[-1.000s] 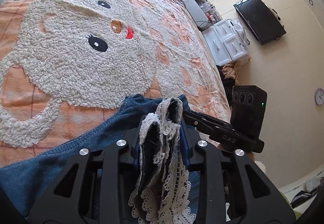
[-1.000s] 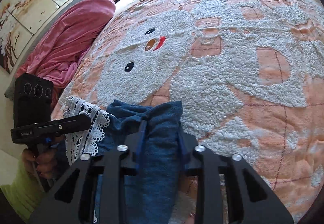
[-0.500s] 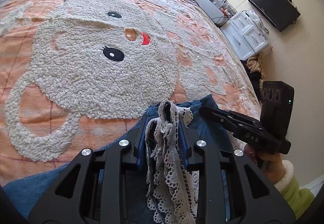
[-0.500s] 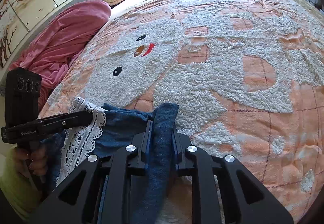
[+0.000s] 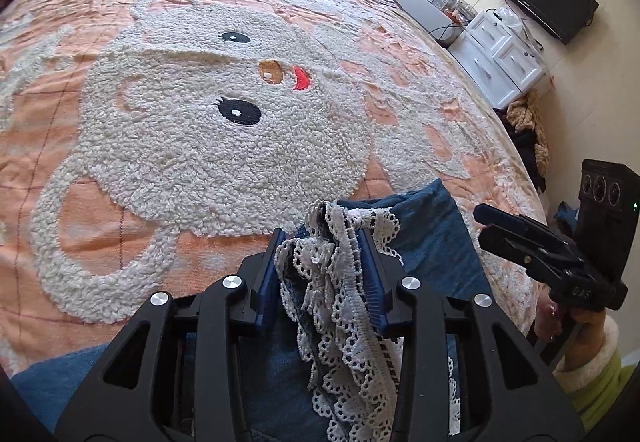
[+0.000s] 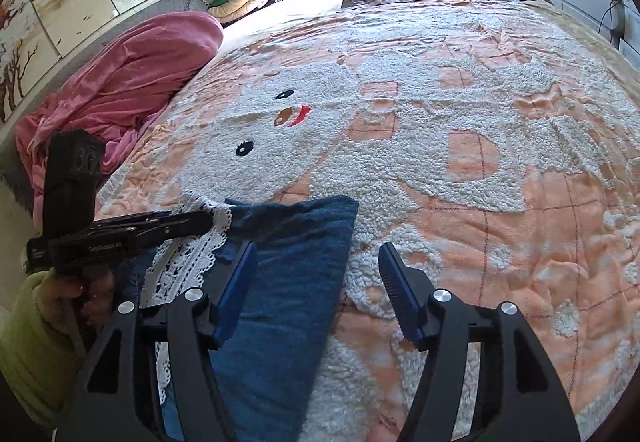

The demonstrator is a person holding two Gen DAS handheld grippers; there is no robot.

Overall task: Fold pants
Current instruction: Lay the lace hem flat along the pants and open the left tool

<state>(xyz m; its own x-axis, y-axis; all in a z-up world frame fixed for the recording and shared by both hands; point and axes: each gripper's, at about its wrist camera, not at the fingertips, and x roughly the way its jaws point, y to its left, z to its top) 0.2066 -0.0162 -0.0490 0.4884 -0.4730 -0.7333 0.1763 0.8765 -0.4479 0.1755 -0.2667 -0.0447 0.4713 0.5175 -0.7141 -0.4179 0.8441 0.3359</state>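
While left gripper (image 5: 324, 238) pinches the pants' (image 6: 296, 242) lace hem (image 5: 344, 282) — jaws just easing — right gripper (image 6: 316, 262) just opened, empty.

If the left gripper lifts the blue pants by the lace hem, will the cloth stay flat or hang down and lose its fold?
The pants will probably sag: the denim already drapes in soft creases over the bedspread. The lace hem bunches limply between the left gripper fingers, so it may stretch or snag. The cloth seems thick, so it likely will not slip easily.
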